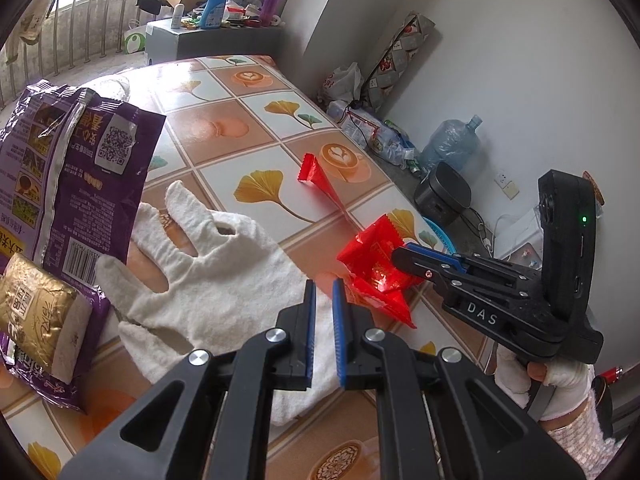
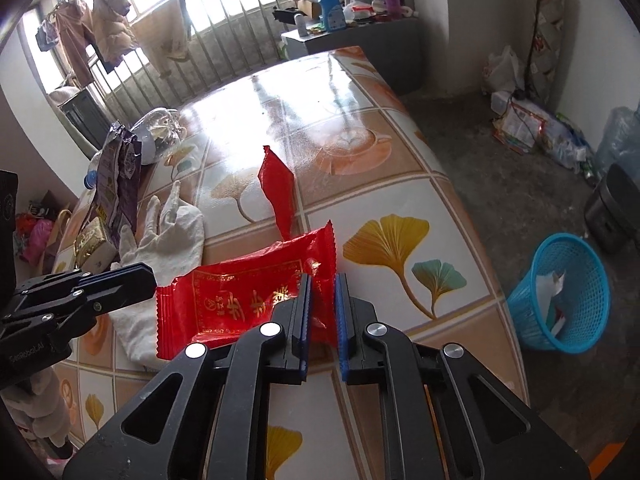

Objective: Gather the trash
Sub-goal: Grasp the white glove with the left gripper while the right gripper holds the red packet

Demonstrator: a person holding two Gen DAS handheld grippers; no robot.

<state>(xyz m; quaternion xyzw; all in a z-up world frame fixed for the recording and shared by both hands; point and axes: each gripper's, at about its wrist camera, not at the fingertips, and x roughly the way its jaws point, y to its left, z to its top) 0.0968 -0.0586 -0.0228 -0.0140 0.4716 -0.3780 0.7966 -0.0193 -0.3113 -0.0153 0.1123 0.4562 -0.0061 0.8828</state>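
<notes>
A red snack wrapper (image 2: pixel 240 300) lies crumpled near the table's front right edge. My right gripper (image 2: pixel 322 280) is shut on its right end, and the foil shows between the blue pads. From the left wrist view the same wrapper (image 1: pixel 376 276) bunches at the right gripper's (image 1: pixel 396 258) tip. My left gripper (image 1: pixel 323 286) is shut with nothing in it, hovering over a white glove (image 1: pixel 224 264) just left of the wrapper. A second red wrapper (image 2: pixel 276 184), twisted into a strip, lies farther back on the table.
A purple snack bag (image 1: pixel 72 168) and a gold packet (image 1: pixel 36 312) sit at the table's left, with a clear plastic bottle (image 2: pixel 156 128) behind them. A blue mesh basket (image 2: pixel 560 292) holding paper stands on the floor to the right of the table (image 2: pixel 400 184). Clutter lines the far wall.
</notes>
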